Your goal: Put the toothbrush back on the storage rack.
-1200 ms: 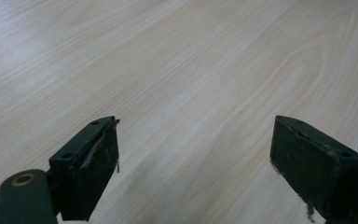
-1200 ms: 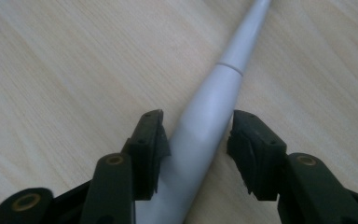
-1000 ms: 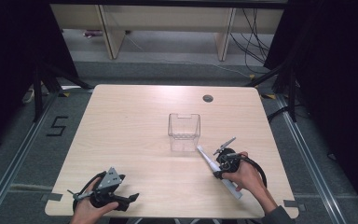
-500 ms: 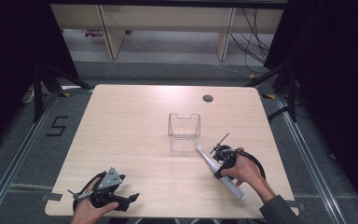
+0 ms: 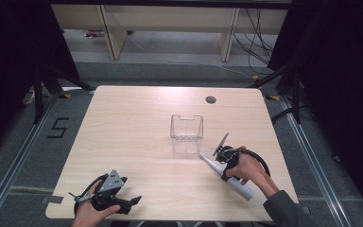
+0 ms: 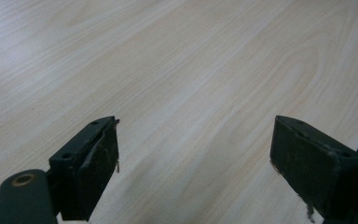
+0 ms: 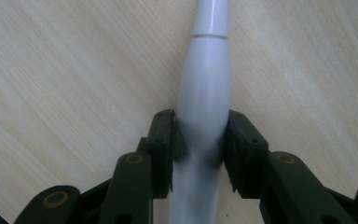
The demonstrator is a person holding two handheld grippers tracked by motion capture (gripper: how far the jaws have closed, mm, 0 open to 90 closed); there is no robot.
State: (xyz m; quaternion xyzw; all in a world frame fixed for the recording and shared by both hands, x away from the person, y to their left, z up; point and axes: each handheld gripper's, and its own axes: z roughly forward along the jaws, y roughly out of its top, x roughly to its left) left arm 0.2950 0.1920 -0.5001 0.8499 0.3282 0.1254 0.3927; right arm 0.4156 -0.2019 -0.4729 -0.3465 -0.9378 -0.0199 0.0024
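Observation:
A long white handle [image 7: 205,79], shaped like a slim tube, lies flat on the wooden table [image 5: 137,123] at the front right, its thin tip pointing toward a clear plastic box [image 5: 186,134]. My right gripper [image 7: 200,135] points down on it. Its jaws have just been closing and both pads now press the handle's waist. In the high view a hand holds that right gripper [image 5: 222,165] over the white handle [image 5: 243,190]. My left gripper [image 5: 128,203] rests at the table's front left, and in its own view the left gripper [image 6: 193,163] stands open over bare wood.
The clear box stands upright near the table's middle, a short way from the handle's tip. A round cable hole [image 5: 211,100] sits near the far edge. Grey floor, rails and dark curtains surround the table.
The right hand has shifted slightly over the white handle, which stays on the table. The left hand and its gripper have kept still.

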